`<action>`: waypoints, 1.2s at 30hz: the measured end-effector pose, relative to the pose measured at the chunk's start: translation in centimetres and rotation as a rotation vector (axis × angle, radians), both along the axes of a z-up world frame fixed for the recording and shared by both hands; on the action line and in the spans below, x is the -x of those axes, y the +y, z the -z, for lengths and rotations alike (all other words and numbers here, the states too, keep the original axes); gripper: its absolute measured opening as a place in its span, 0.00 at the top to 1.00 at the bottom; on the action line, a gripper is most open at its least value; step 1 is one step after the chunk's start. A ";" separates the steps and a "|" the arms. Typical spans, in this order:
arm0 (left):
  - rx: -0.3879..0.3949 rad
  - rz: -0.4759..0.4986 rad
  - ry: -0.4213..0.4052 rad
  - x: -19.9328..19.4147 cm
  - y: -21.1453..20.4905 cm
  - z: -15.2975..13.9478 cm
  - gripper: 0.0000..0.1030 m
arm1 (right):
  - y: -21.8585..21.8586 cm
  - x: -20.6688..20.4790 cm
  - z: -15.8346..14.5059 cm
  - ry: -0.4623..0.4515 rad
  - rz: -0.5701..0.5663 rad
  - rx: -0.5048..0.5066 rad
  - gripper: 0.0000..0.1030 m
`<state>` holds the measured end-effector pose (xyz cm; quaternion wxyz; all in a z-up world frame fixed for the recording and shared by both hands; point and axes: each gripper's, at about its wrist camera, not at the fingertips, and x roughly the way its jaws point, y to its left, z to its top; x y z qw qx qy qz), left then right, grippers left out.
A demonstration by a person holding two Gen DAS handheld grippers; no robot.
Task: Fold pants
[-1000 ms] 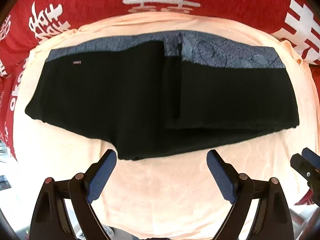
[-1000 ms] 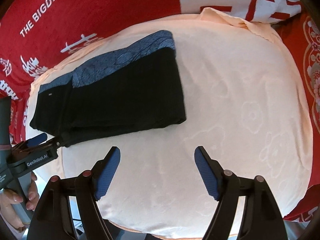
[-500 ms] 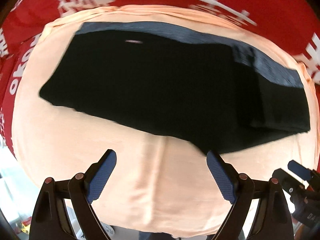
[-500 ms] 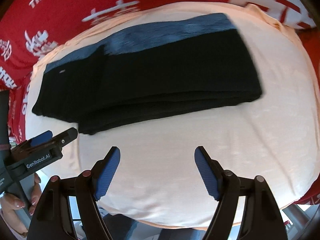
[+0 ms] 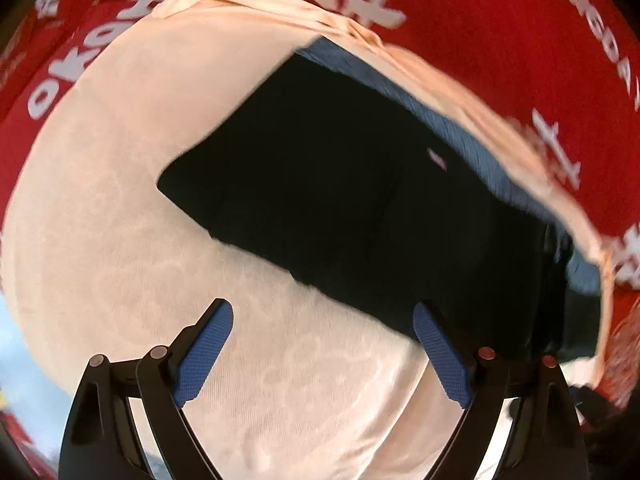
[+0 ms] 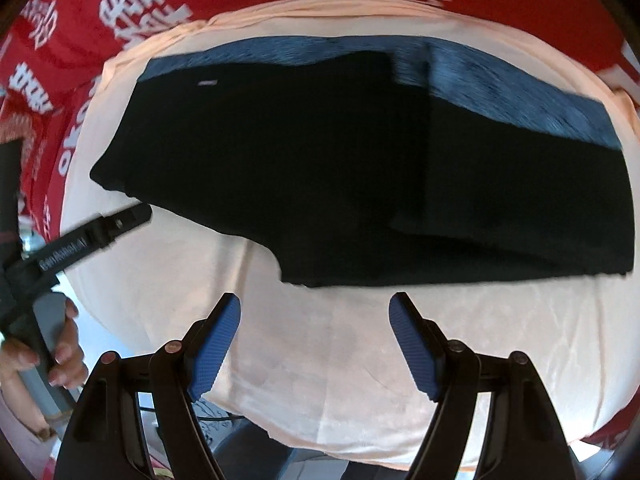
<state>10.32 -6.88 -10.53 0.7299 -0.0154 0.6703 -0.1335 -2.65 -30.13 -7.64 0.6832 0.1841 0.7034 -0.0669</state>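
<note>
At the bottom of the left wrist view the left gripper (image 5: 322, 354) has its two blue-padded fingers spread wide with nothing between them; they hover over the peach blanket (image 5: 120, 200), the right-hand pad just at the near edge of the black pants (image 5: 360, 184). The right wrist view shows the right gripper (image 6: 316, 344) in the same stance at the bottom of the frame, jaws wide and empty above bare blanket, its fingertips near the lower hem of the pants (image 6: 340, 160) but apart from it.

At the left edge of the right wrist view the person's left hand (image 6: 60, 356) grips a grey handle, fingers curled round it, and the black body of the left gripper (image 6: 88, 236) slants up and to the right, its tip near the lower left corner of the pants.

The pants lie flat and partly folded across the middle of the blanket, one layer doubled over on the right side, with a blue-grey waistband (image 6: 520, 92) along the far edge. In the left wrist view they run diagonally from upper centre to lower right, blurred.

Beyond the blanket, filling the top of both views, is a red cloth with white characters (image 6: 140, 8).
</note>
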 end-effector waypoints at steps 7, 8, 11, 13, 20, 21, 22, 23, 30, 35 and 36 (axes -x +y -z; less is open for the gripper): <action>0.145 -0.118 0.040 -2.6 2.6 2.1 0.10 | 1.2 -2.1 2.0 0.021 -0.040 -0.005 0.23; 0.175 -0.133 0.054 -2.7 2.7 2.5 0.10 | 1.2 -2.3 2.5 0.030 -0.039 0.000 0.22; 0.234 -0.151 0.054 -2.8 3.0 2.5 0.10 | 1.2 -2.8 3.1 0.028 -0.042 -0.003 0.12; 0.284 -0.161 0.049 -2.9 2.8 2.2 0.10 | 1.4 -3.0 3.2 0.024 -0.058 0.004 0.12; 0.356 -0.255 0.057 -4.2 2.0 3.0 0.10 | 1.7 -3.4 3.3 0.021 -0.069 0.005 0.12; 0.373 -0.260 0.056 -4.1 2.4 2.5 0.10 | 1.7 -3.4 3.3 0.020 -0.067 0.006 0.12; 0.405 -0.263 0.038 -4.1 2.4 1.6 0.10 | 1.8 -3.4 3.3 0.020 -0.067 0.007 0.12; 0.422 -0.259 0.025 -4.1 2.3 1.3 0.10 | 1.8 -3.4 3.3 0.021 -0.069 0.009 0.12; 0.329 -0.266 0.033 -5.2 1.8 3.0 0.10 | 2.8 -3.8 3.4 0.023 -0.102 0.023 0.12; 0.167 -0.247 -0.030 -5.2 0.5 2.1 0.52 | 2.9 -3.9 3.2 0.025 -0.108 0.021 0.12; 0.144 -0.232 -0.040 -5.1 0.5 2.0 0.57 | 2.7 -3.8 2.9 0.021 -0.108 0.014 0.12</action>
